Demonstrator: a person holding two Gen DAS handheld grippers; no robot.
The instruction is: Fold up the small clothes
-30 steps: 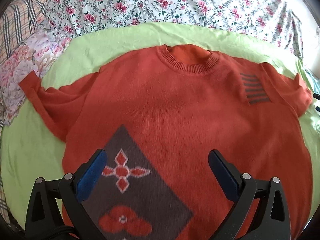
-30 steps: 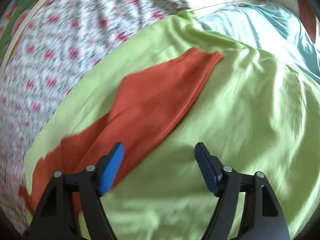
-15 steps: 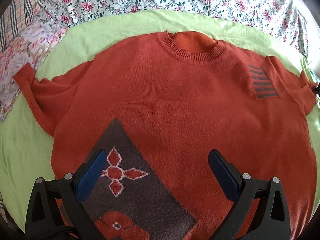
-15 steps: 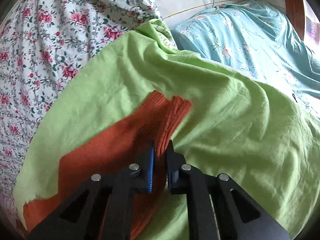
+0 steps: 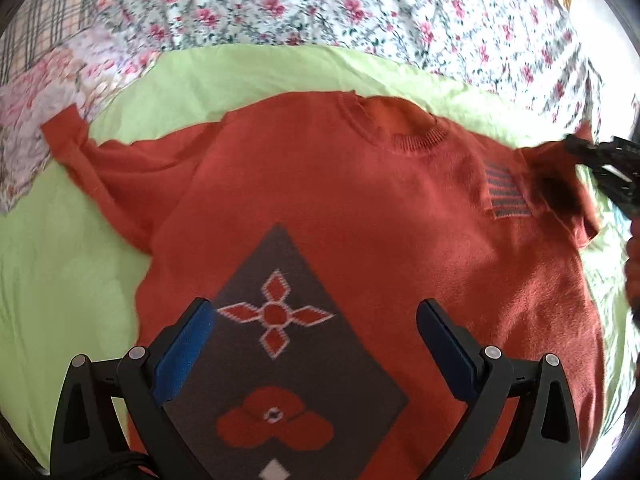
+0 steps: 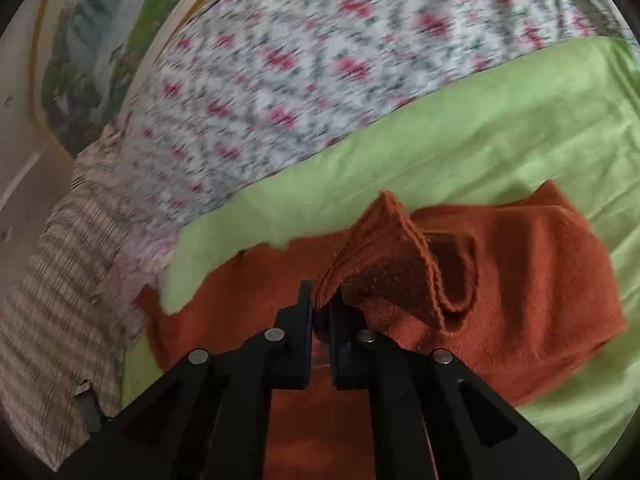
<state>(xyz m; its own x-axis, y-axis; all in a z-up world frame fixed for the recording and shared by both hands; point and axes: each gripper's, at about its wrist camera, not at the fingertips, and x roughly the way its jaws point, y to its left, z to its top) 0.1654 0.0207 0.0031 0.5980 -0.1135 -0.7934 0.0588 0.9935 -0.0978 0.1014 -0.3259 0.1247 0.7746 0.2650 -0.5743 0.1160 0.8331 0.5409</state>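
Observation:
An orange knit sweater (image 5: 360, 216) with a grey diamond patch lies front-up on a green sheet (image 5: 60, 264). My left gripper (image 5: 316, 344) is open and empty, hovering over the patch near the hem. My right gripper (image 6: 320, 312) is shut on the cuff of the sweater's right sleeve (image 6: 384, 256) and holds it lifted and folded over the body. That gripper also shows at the right edge of the left wrist view (image 5: 600, 160). The left sleeve (image 5: 84, 160) lies spread out flat.
A floral quilt (image 5: 320, 12) lies bunched behind the green sheet. A plaid cloth (image 6: 52, 280) lies at the left. A framed picture (image 6: 92, 40) stands beyond the bed.
My right gripper closed on the right sleeve cuff, then lifted it and swung it inward over the sweater. My left gripper stayed open and shifted slightly.

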